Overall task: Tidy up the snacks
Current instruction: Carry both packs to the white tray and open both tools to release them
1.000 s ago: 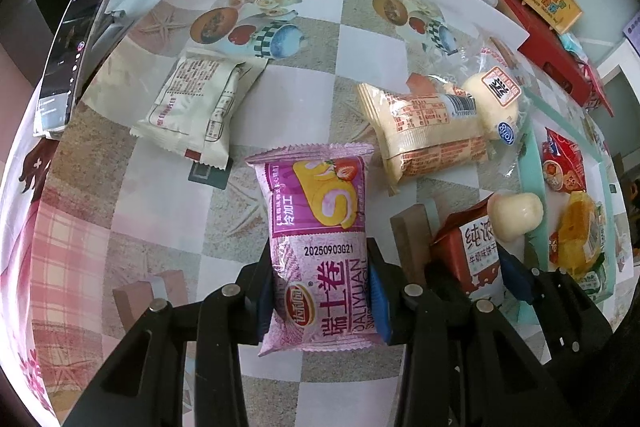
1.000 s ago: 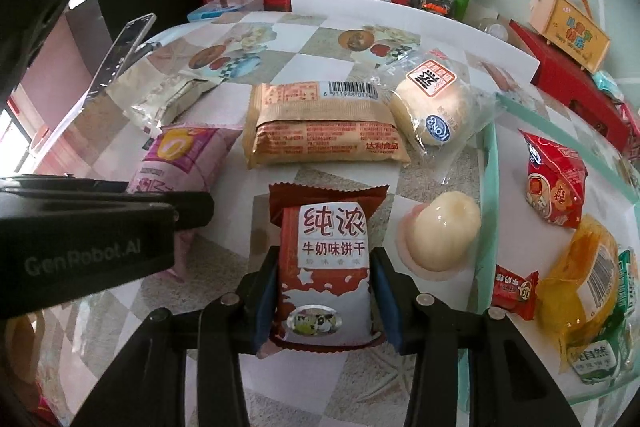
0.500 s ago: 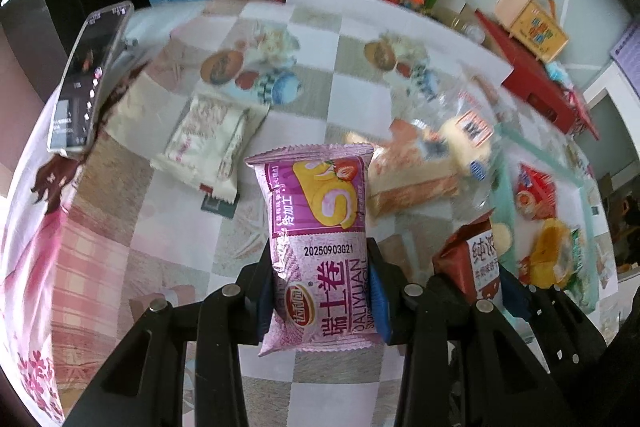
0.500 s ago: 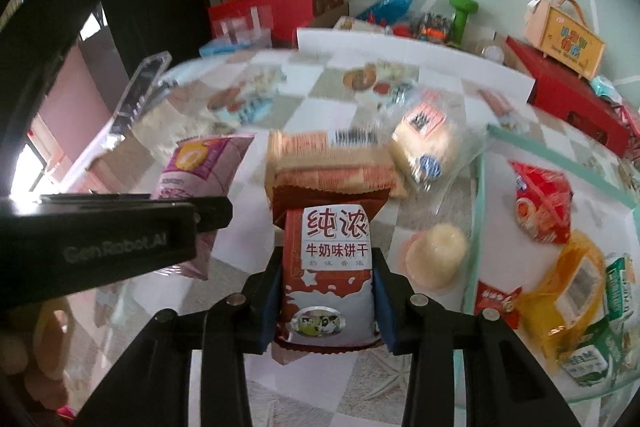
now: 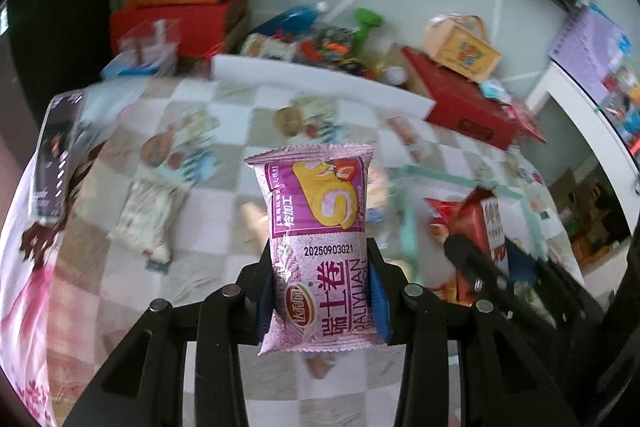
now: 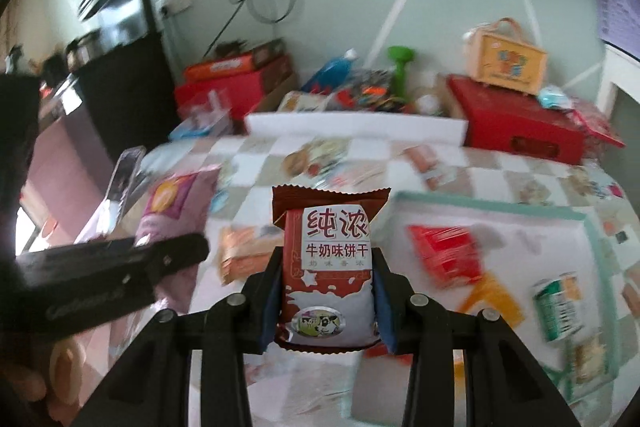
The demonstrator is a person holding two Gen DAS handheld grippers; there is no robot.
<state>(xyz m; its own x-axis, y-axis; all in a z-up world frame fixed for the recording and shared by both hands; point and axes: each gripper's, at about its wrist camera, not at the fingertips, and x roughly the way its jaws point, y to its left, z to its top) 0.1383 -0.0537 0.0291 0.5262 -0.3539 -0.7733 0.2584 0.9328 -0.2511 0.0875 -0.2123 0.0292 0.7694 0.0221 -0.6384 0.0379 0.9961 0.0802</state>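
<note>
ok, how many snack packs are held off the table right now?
2. The pink Swiss roll pack sits between the left gripper fingers; the red milk biscuit pack between the right gripper fingers. Others stay down.

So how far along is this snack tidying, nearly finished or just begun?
Partway, it seems. Done: a few packets already lie in the green-rimmed tray, such as a red packet. In hand: the left gripper clamps a pink Swiss roll packet and the right gripper a brown milk biscuit packet, both lifted. Left: a white packet and an orange packet lie on the tablecloth.
</note>
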